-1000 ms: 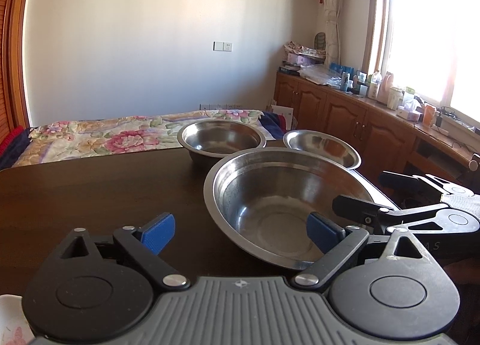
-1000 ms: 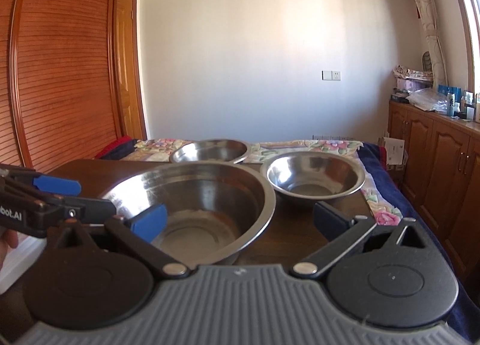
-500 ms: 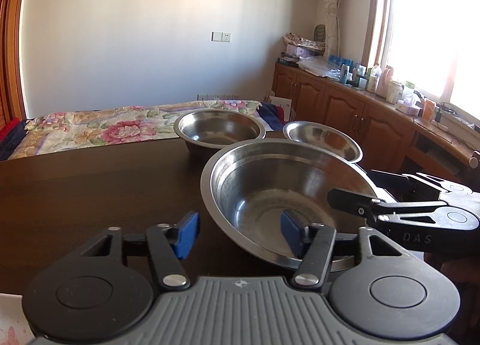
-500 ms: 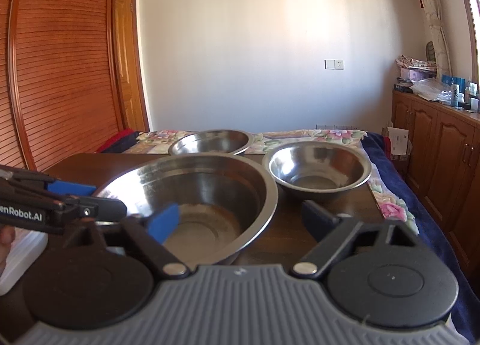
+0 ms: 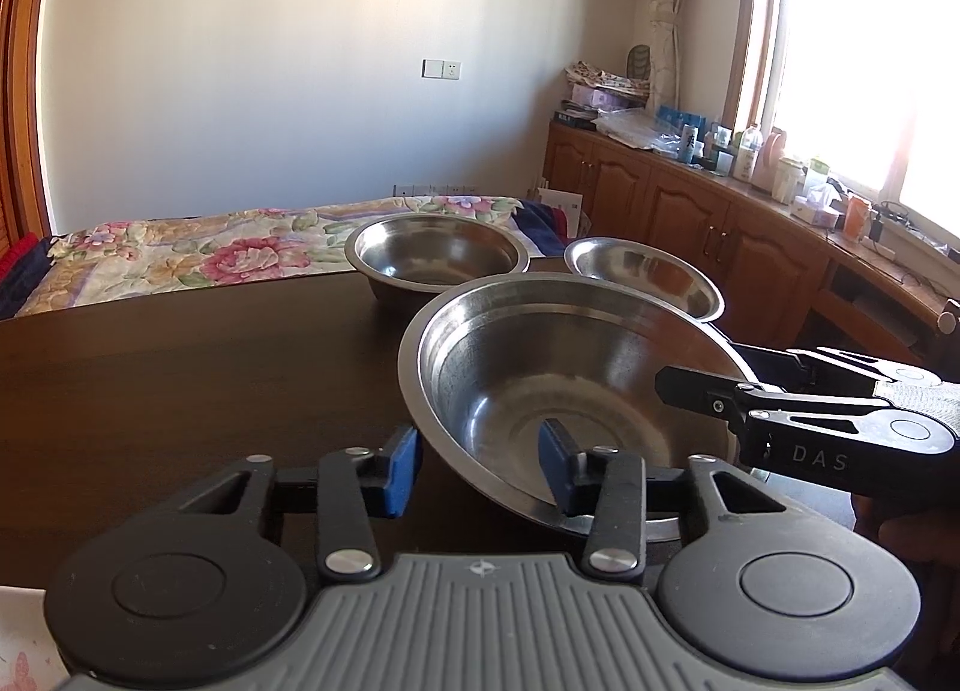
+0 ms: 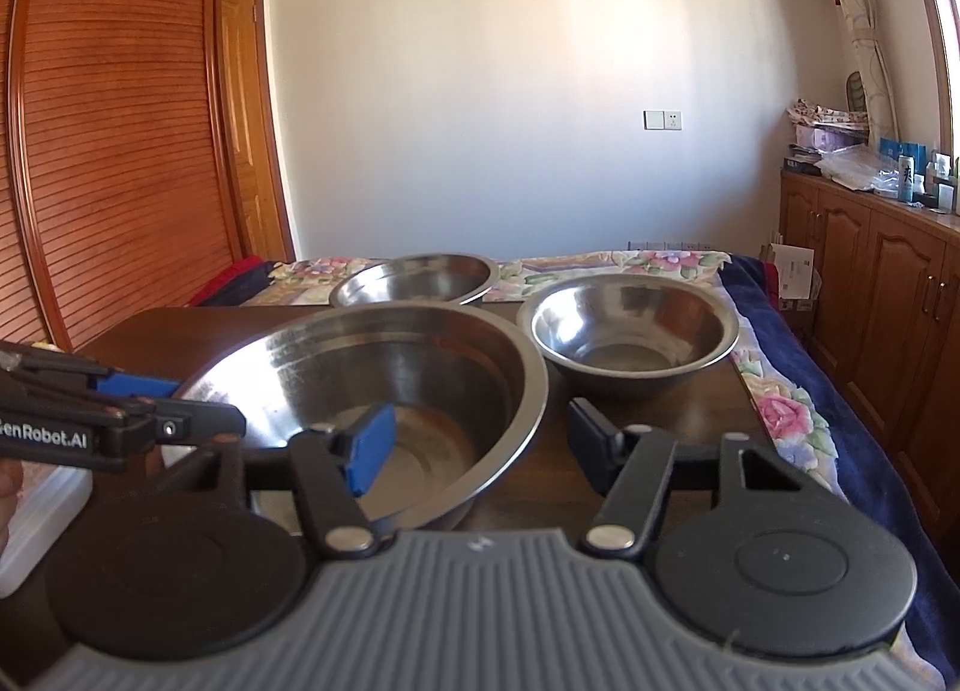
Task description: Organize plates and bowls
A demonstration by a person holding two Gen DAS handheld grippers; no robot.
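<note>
Left wrist view: large steel bowl [image 5: 576, 385] near on dark table [image 5: 180, 391], left gripper [image 5: 477, 466] narrowed astride near rim, right gripper [image 6: 474, 442] wide astride right rim; judged rigid, light, slippery; grip at rim.

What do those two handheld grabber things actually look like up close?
Each is black plastic with a ribbed grey base flanked by two round black discs, silver pivot rivets, and two fingers tipped with blue pads. Seen side-on, the right gripper shows white "DAS" lettering and the left gripper reads "enRobot.AI". No cables show.
</note>
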